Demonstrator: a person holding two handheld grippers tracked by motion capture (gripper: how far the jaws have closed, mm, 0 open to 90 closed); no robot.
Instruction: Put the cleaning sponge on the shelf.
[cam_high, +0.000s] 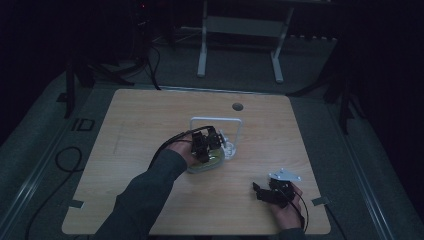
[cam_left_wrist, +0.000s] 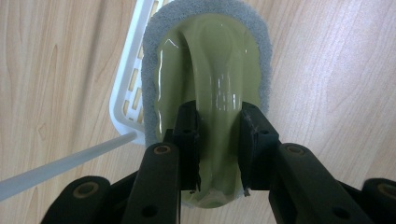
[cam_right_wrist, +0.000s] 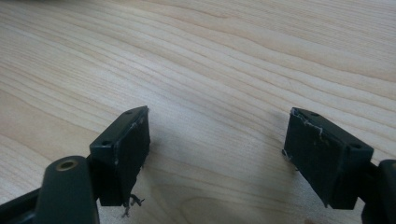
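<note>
**Left gripper clamped on green scrubber by the white rack**

Left gripper (cam_left_wrist: 218, 149) has its fingers (cam_left_wrist: 189, 140) closed on the raised middle ridge of a glossy olive-green scrubber (cam_left_wrist: 210, 70) w/ a grey fuzzy pad round its edge. One finger presses each side of the ridge, near the scrubber's close end. In the high view the left gripper (cam_high: 204, 145) sits about mid-desk, scrubber (cam_high: 202, 165) under it, low over or on the wood — can't tell which.

White plastic rack (cam_left_wrist: 128, 93) lies just beside the scrubber, along its left edge in the left gripper view; the pad edge overlaps or touches the rack's slotted rim. A thin white bar runs out from the rack's corner. In the high view the rack (cam_high: 239, 131) shows as a white wire frame w/ a small tray, right behind the gripper.

Right gripper (cam_high: 267, 192) is well apart from all that, near the desk's (cam_high: 150, 120) front right corner, held in the person's hand (cam_high: 286, 212). Its fingers (cam_right_wrist: 128, 144) stand wide apart — nothing btwn them but bare wood grain close below.
</note>
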